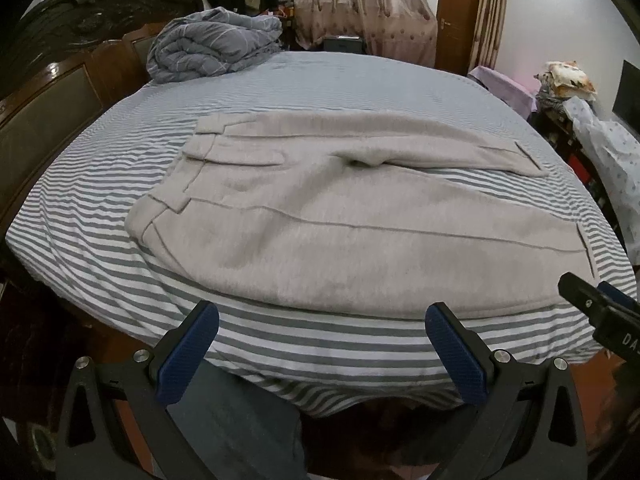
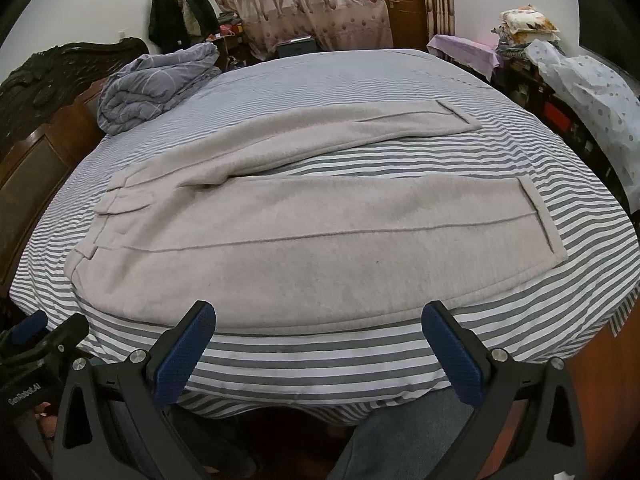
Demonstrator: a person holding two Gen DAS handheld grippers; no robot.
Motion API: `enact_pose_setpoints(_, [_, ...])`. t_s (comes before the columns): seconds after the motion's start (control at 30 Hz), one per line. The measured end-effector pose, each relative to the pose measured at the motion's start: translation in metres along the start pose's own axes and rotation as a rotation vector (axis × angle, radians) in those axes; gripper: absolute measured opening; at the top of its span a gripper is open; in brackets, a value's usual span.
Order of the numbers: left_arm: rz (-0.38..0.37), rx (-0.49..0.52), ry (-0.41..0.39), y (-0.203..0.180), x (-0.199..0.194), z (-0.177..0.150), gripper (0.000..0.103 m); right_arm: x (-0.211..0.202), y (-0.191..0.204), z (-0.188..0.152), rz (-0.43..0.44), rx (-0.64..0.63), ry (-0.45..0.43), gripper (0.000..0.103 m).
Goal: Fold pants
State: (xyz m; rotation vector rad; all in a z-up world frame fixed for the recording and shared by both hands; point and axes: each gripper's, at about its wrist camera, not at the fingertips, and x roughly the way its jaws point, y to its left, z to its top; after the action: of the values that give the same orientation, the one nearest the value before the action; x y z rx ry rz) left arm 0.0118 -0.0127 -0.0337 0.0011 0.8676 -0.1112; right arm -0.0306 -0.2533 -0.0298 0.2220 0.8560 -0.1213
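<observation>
Presently hovering spread wide and empty: left gripper (image 1: 322,344) near the waistband side, right gripper (image 2: 320,342) toward the cuffs. Lying flat on the grey-and-white striped bedsheet (image 1: 280,344), unfolded: pale grey fleece pants (image 1: 320,248). Probably needing next: pinching the near edge.
</observation>
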Motion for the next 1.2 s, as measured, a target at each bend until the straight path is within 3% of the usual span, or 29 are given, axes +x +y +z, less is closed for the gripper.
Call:
enact_pose_setpoints(0.87, [0.015,-0.001,0.051,-0.001,0.007,0.001,0.102,0.003,0.006,0.003,-0.008,-0.018,-0.001,0.103])
enact_pose_setpoints(1.2, [0.036,-0.077,0.051,0.038,0.026,0.015,0.102,0.015,0.014,0.0,0.023,-0.062,0.007,0.102])
